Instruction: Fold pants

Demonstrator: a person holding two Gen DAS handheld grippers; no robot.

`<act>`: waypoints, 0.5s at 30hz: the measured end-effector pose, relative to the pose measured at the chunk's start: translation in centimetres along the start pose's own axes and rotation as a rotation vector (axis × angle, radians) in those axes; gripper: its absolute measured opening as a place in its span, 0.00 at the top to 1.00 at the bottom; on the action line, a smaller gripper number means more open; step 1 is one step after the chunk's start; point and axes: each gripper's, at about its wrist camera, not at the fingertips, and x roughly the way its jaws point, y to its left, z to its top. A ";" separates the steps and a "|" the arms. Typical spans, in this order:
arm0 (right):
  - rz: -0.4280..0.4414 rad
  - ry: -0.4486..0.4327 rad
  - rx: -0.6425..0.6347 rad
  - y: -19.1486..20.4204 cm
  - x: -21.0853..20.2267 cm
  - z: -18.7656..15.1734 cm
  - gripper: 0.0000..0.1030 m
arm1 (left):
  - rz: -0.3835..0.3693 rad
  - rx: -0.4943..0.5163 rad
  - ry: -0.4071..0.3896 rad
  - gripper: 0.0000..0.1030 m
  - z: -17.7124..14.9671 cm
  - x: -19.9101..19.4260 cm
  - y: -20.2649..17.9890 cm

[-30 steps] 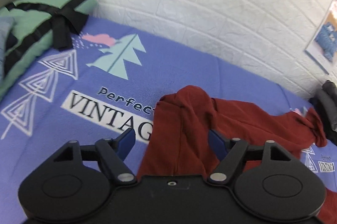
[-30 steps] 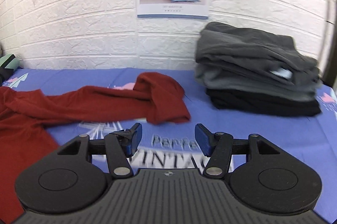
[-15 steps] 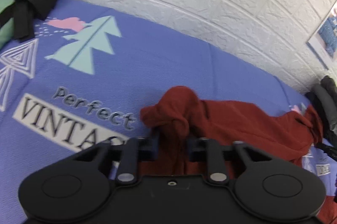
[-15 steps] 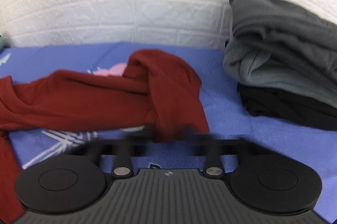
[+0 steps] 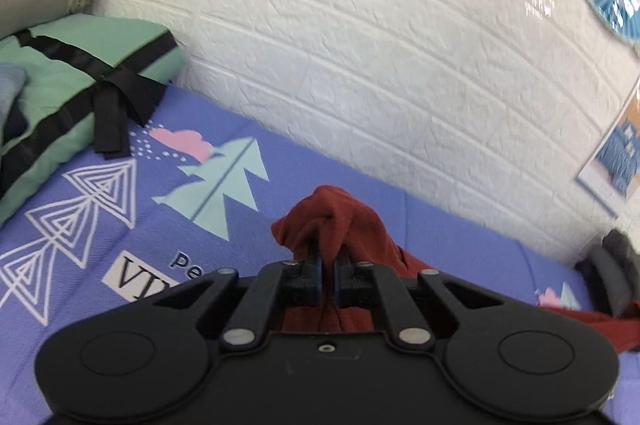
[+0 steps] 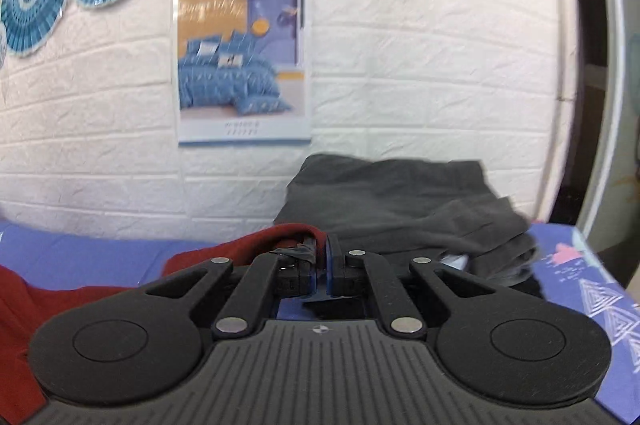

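The dark red pants lie on a blue printed bedsheet. My left gripper is shut on a bunched end of the pants, which bulges up just past the fingertips. In the right wrist view my right gripper is shut on another end of the red pants, and the cloth trails off to the left and down. Both ends are raised off the sheet. The stretch of cloth between the two grippers is mostly hidden behind the gripper bodies.
A stack of folded grey and black clothes sits just beyond my right gripper against the white brick wall. A green cushion with black straps lies at the far left. The sheet's right edge drops off.
Both grippers went from open to shut on the pants, then lifted, so both views now tilt up toward the wall. The grasped ends rose off the sheet.
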 end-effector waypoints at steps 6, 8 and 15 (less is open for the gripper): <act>-0.026 0.061 0.089 -1.9 -2.0 -0.3 0.95 | 0.000 -0.010 -0.023 0.99 0.6 -1.8 1.1; -0.062 0.164 0.098 -1.7 0.7 -2.0 0.94 | 0.017 -0.013 0.012 0.99 0.3 -0.1 1.1; -0.089 0.431 0.182 -2.2 6.5 -10.3 0.94 | 0.093 0.042 0.121 0.98 -2.4 5.4 1.1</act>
